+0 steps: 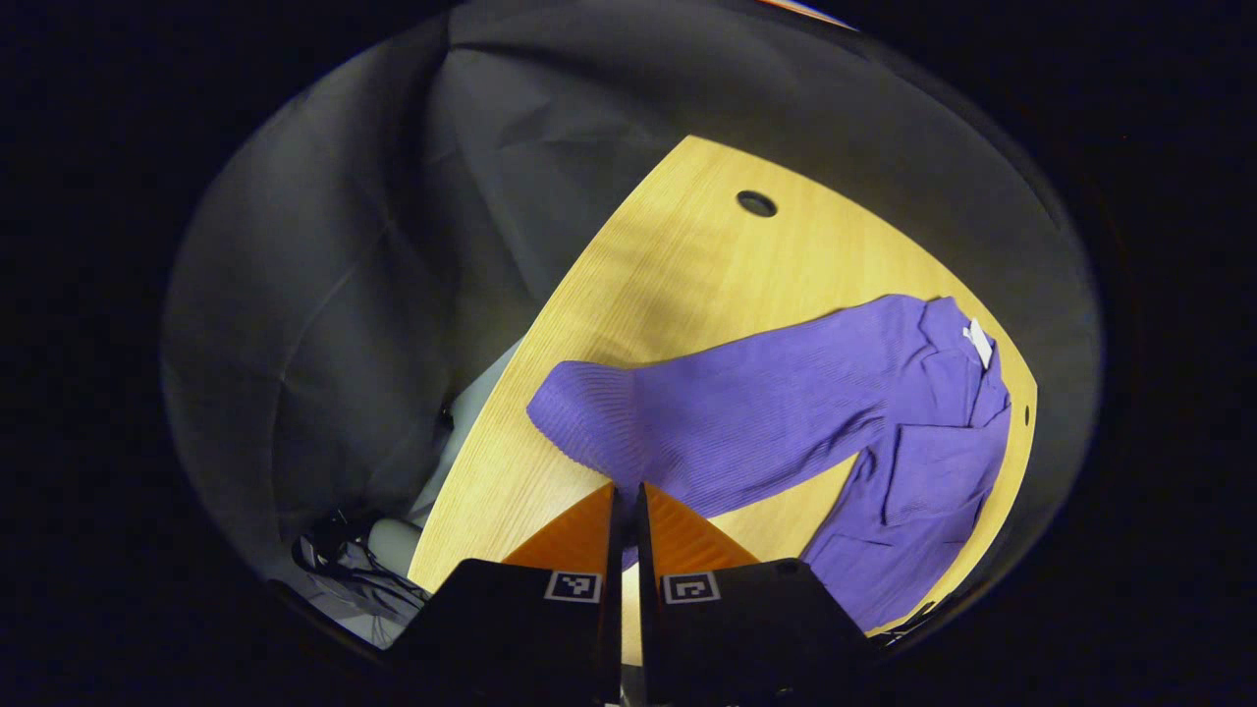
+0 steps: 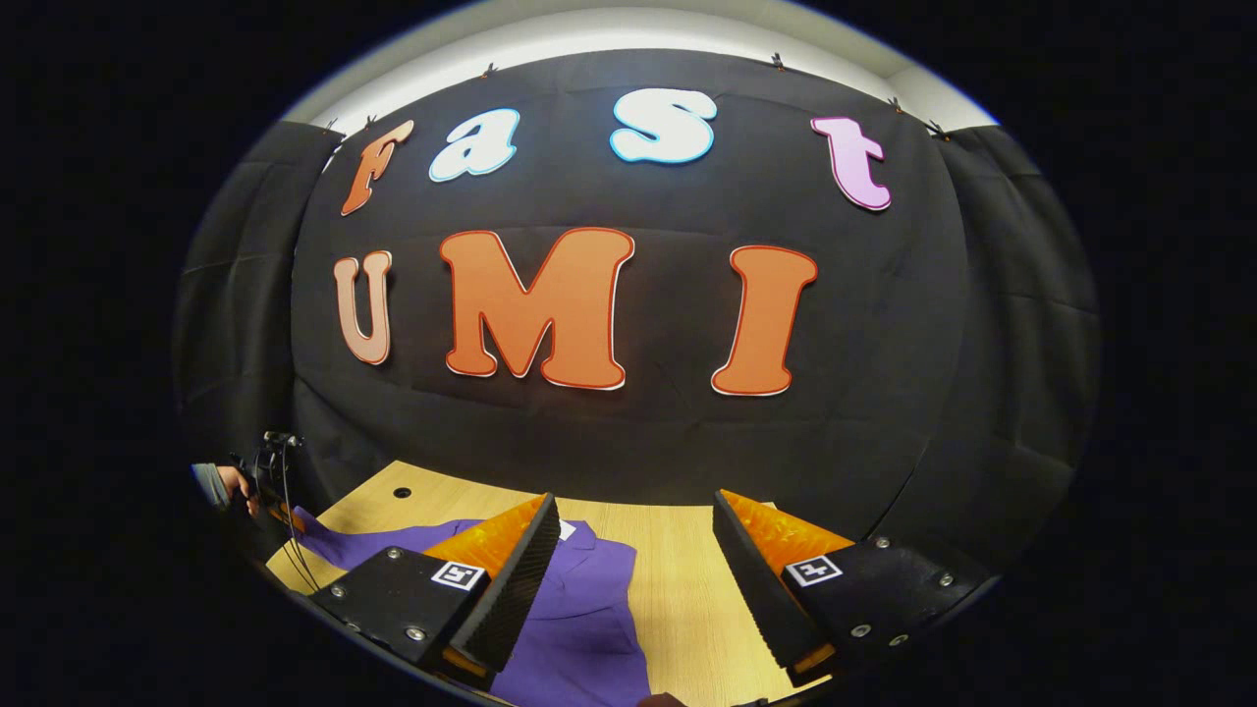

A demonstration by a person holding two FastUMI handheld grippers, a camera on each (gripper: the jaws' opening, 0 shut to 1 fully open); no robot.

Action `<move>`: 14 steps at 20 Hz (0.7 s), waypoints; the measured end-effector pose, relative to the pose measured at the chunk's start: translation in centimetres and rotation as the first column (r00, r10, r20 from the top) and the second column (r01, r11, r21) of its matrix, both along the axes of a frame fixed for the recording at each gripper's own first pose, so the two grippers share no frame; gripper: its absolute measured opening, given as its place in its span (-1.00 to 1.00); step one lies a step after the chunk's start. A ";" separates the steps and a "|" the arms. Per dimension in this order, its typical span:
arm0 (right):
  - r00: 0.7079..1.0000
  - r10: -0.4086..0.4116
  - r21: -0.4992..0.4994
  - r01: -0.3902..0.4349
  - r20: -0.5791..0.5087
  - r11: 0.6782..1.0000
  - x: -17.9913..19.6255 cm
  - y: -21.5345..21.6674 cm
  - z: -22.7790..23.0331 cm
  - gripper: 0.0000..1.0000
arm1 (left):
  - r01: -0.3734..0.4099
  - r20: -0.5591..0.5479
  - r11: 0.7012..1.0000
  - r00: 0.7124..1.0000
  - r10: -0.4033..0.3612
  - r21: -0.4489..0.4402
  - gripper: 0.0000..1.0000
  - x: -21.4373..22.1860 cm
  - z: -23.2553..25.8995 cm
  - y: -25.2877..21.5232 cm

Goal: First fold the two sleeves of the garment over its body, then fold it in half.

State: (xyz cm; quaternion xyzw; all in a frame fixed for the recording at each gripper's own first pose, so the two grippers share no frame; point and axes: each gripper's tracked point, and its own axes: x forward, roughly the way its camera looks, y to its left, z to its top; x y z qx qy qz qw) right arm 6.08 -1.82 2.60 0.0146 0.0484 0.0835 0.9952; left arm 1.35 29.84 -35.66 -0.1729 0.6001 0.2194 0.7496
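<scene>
Pinching sleeve [image 1: 687, 422] edge between left gripper [image 1: 625, 501] jaws pressed together, garment [image 1: 913, 462] spread on table [image 1: 687, 255] ahead, right gripper [image 2: 633, 550] jaws spread wide, hovering over garment's right side

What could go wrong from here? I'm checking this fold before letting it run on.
1. The left gripper is pinched shut on the purple sleeve near its cuff; a thin bite on ribbed knit may slip mid-fold.
2. The garment body looks rumpled near the collar, so the sleeve may land crooked.
3. The right gripper hovers open above the wooden table, pinning nothing, so pulling the sleeve could drag the body.
</scene>
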 end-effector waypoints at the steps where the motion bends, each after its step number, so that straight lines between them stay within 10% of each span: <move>1: 1.000 0.000 0.003 0.000 -0.003 1.000 0.1 -0.2 -0.3 0.91 | 0.018 0.006 1.000 1.000 -0.018 0.010 -0.82 0.7 0.7 -0.6; 14: 0.999 -0.007 0.050 0.009 -0.051 0.999 -0.2 -3.0 -2.9 0.91 | 0.272 0.138 0.962 0.952 -0.274 0.034 -0.82 11.4 9.4 -13.8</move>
